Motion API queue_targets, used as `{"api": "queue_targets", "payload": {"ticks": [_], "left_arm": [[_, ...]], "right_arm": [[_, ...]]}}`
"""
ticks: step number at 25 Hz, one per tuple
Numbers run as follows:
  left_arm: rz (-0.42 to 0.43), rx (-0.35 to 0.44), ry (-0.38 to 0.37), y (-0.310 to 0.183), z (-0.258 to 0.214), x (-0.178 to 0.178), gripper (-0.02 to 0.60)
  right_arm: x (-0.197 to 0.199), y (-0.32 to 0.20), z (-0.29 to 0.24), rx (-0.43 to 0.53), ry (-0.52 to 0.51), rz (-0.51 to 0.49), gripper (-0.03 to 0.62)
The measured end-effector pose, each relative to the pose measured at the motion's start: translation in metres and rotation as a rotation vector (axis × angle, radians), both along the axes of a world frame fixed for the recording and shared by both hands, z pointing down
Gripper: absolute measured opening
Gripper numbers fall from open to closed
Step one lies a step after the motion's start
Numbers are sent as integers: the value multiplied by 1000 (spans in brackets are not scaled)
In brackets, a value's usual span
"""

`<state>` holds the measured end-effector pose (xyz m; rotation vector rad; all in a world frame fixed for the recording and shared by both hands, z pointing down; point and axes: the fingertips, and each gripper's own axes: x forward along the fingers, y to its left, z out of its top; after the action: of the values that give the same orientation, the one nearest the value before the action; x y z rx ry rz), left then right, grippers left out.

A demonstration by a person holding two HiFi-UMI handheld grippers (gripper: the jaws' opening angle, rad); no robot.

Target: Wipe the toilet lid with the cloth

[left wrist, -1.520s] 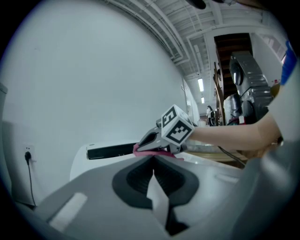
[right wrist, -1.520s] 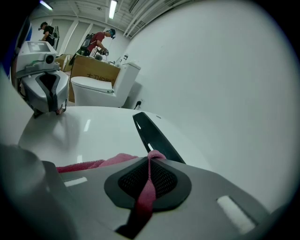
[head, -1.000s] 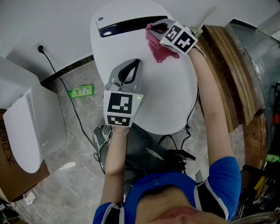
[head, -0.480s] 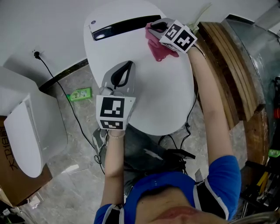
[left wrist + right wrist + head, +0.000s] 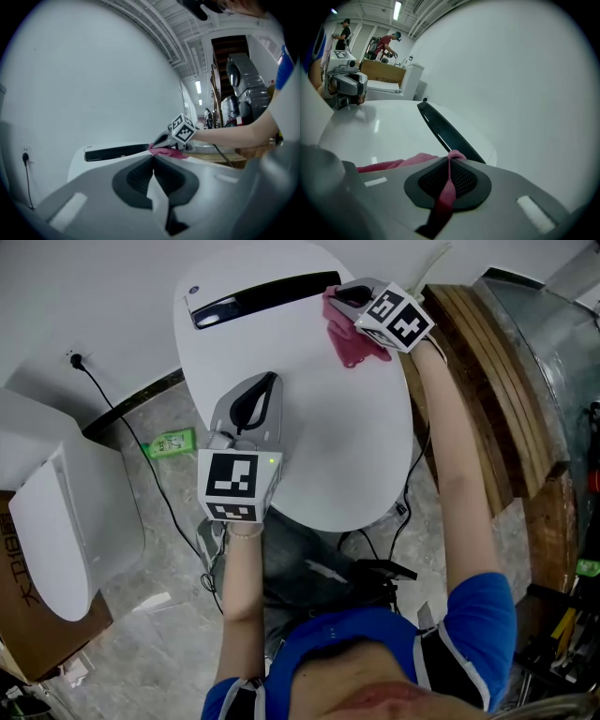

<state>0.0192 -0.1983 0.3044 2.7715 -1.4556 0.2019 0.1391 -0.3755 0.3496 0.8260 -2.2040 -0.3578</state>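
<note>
Clamping the cloth (image 5: 354, 341), right gripper (image 5: 338, 298) holds it on toilet lid (image 5: 323, 432).

Items by count. Two grippers: the left gripper (image 5: 269, 379) and the right gripper (image 5: 330, 294), each with one marker cube (image 5: 236, 486), two cubes in all. One pink cloth (image 5: 354, 341). One toilet lid (image 5: 319, 456). One second white toilet (image 5: 56, 521) at left. One green bottle (image 5: 172, 440) on the floor (image 5: 159, 559). One wall plug (image 5: 73, 357). One cardboard box (image 5: 23, 634). Two people (image 5: 386, 44) in the background.
</note>
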Motion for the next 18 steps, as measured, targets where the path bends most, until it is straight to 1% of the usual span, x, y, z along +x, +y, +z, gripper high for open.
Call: {"api": "queue_targets", "payload": {"ticks": [12, 18], "left_arm": [[-1, 1, 21, -1, 1, -3, 2], [0, 7, 31, 1, 0, -3, 3]], "right_arm": [[21, -7, 1, -16, -97, 44, 9], [21, -5, 1, -4, -105, 64, 9]]}}
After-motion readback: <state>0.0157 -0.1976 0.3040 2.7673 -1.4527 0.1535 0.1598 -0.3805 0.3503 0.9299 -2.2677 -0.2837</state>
